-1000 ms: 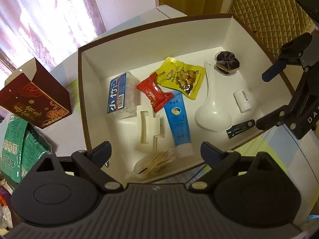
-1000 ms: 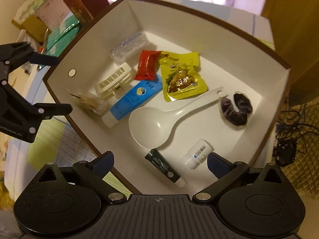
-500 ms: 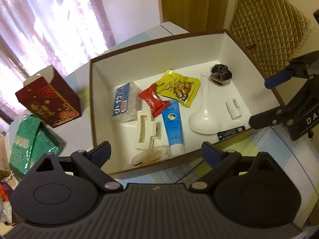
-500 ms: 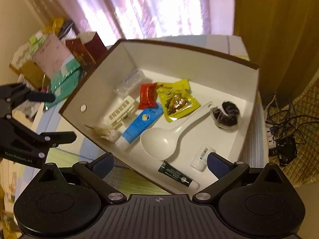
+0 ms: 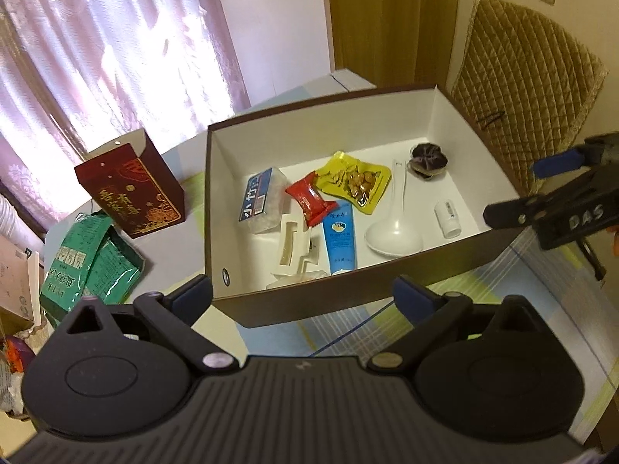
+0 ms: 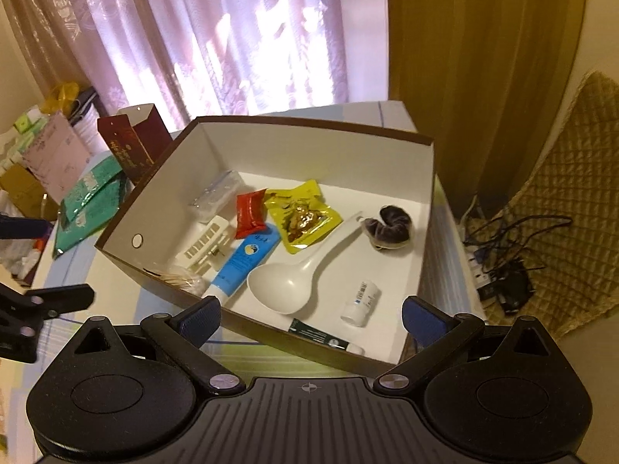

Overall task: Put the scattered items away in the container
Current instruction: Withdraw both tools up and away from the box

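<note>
A brown box with white inside (image 5: pixel 294 305) (image 6: pixel 427 178) stands on the table. In it lie a white spoon (image 5: pixel 394 224) (image 6: pixel 294 282), a blue tube (image 5: pixel 340 239) (image 6: pixel 247 263), a yellow snack pouch (image 5: pixel 354 181) (image 6: pixel 301 214), a red packet (image 5: pixel 309 201) (image 6: pixel 250 212), a dark scrunchie (image 5: pixel 427 160) (image 6: pixel 389 228), a small white bottle (image 5: pixel 447 218) (image 6: pixel 361 301) and a dark tube (image 6: pixel 325 338). My left gripper (image 5: pixel 301 295) hovers before the box's near wall, its jaws opening with nothing between them. My right gripper (image 6: pixel 311 317) is open and empty above the near corner.
A dark red carton (image 5: pixel 131 189) (image 6: pixel 131 147) and green packets (image 5: pixel 85 266) (image 6: pixel 91 197) sit left of the box. A quilted chair back (image 5: pixel 530 89) stands behind on the right. Cables and a power strip (image 6: pixel 499 270) lie on the floor at right.
Both grippers have pulled back and risen from over the box, so it looks smaller and farther. Nothing in the box has moved.
</note>
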`<action>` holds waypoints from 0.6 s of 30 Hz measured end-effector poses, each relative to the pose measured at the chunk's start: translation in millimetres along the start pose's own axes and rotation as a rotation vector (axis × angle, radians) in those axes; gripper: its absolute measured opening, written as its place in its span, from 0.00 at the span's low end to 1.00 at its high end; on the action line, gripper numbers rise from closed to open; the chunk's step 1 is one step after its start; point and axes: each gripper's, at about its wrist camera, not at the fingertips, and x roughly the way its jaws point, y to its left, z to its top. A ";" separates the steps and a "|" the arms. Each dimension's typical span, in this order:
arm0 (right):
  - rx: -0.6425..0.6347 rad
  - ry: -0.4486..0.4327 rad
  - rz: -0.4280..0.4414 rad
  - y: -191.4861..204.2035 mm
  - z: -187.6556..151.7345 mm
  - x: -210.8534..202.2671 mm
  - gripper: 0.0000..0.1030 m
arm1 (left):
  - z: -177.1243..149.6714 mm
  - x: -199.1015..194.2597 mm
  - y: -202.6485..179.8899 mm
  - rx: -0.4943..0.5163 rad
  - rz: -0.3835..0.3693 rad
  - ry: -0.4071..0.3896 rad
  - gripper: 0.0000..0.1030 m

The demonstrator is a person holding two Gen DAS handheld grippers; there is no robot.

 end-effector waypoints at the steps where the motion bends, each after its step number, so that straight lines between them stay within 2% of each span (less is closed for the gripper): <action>1: 0.001 -0.009 -0.015 2.2 -2.4 -2.2 1.00 | -1.5 -3.9 0.2 -0.008 0.002 -0.007 0.97; 6: 0.024 -0.012 -0.014 9.5 -12.5 -12.3 1.00 | -11.3 -18.7 0.5 -0.035 0.005 -0.021 0.97; 12: 0.181 -0.017 0.053 5.3 -23.8 -24.0 1.00 | -24.5 -33.0 1.8 -0.069 0.007 -0.037 0.97; 18: 0.169 -0.073 0.010 14.9 -32.6 -38.4 1.00 | -37.0 -46.4 2.2 -0.091 0.027 -0.069 0.97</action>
